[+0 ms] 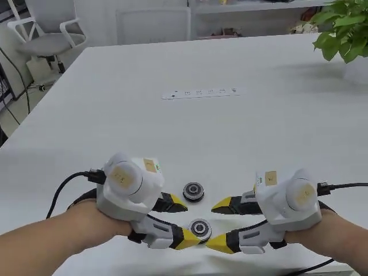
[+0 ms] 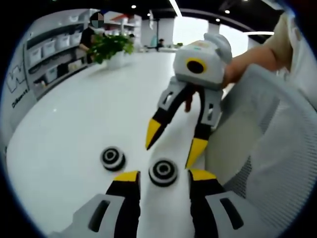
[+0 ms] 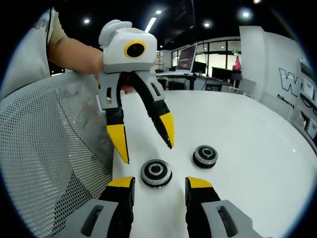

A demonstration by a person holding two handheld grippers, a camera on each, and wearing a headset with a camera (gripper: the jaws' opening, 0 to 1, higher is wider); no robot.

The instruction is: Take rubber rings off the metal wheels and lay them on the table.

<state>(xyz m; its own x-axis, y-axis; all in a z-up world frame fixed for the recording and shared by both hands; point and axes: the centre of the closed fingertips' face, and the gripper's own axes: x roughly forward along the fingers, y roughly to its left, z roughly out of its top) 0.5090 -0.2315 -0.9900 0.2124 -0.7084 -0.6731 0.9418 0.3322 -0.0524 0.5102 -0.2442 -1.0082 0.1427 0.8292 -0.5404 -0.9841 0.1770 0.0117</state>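
While both tools are facing tip to tip over the near edge of the table (image 1: pixel 230 132), the left tool (image 1: pixel 185 223) and the right tool (image 1: pixel 215 224) are pointing at each other, with the near wheel (image 1: pixel 199 228) lying flat between them. Each tool is standing open, its jaws spread wider than the wheel and gripping nothing. In the two gripper views the wheel is sitting just ahead of each pair of yellow tips, framed by them. In the head view the lower tips are flanking the wheel closely, though whether either is touching it cannot be told. The dark ring (image 3: pixel 145 172) is sitting on this wheel's rim, so removal is judged not yet begun. The opposed stance is probably serving a division of labour, with one tool placed to pinch the metal body and the other to peel the rubber outward. A second wheel (image 1: pixel 193 191), also wearing its ring, is lying just beyond, apart from both tools and presumably awaiting its turn. A socket strip (image 1: pixel 200 92) is lying well beyond, at mid-table.
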